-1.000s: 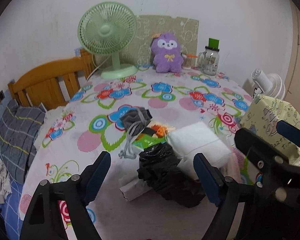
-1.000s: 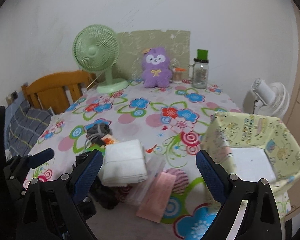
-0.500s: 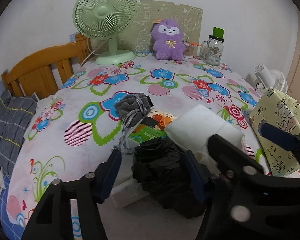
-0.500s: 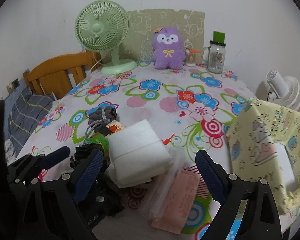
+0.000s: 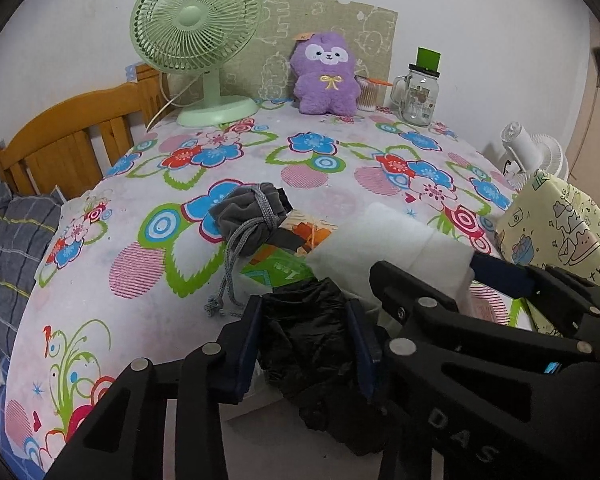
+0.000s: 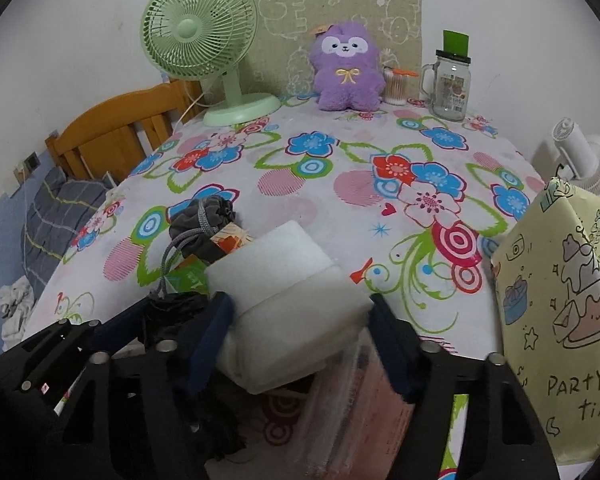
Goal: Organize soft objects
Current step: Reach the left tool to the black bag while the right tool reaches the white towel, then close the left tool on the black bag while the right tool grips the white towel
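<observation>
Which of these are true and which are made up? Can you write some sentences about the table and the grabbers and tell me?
1. The left gripper has its fingers on both sides of the black plastic bag. True.
2. The purple plush toy lies inside the yellow fabric bin. False: it sits upright at the back of the table, between the green fan and the glass jar.
3. The right gripper straddles the white folded pad. True.
4. The grey drawstring pouch is between the left gripper's fingers. False: it lies on the tablecloth beyond them.
</observation>
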A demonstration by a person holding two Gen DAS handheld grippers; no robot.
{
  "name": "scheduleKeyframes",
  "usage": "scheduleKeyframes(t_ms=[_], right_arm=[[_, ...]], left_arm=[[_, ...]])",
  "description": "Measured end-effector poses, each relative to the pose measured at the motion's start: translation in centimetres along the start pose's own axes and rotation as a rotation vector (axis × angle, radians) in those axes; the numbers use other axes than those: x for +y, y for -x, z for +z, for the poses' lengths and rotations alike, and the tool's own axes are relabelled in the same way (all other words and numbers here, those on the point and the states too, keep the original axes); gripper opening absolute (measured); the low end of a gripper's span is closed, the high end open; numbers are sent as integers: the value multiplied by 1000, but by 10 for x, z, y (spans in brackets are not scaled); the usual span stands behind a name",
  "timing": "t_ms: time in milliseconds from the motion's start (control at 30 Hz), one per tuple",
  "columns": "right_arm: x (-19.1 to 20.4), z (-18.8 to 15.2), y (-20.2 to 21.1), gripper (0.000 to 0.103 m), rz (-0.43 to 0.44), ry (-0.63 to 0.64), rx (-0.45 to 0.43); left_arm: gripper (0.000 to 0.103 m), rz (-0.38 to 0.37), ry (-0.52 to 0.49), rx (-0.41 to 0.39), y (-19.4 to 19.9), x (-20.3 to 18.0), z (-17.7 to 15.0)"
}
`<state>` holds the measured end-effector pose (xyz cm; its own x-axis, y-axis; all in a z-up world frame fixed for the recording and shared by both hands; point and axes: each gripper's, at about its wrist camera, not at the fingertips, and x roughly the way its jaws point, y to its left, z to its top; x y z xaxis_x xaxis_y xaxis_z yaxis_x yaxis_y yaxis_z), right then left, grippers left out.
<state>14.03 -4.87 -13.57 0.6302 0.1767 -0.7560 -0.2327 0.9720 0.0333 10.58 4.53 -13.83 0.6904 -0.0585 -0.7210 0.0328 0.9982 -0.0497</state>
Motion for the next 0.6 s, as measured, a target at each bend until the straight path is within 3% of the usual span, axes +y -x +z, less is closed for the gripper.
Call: scheduleKeyframes(t_ms=[167,267,600], right_arm=[[-1,-1,3,43,19,-3,-8],[1,0,8,36,23,6,-21],[3,5,30,23,41,-6,-64]], left_arm=[[39,4,-1,-4,2,0,1],[39,15,-8,-11,5,-2,3],[39,35,-22,-52,25,-8,10]])
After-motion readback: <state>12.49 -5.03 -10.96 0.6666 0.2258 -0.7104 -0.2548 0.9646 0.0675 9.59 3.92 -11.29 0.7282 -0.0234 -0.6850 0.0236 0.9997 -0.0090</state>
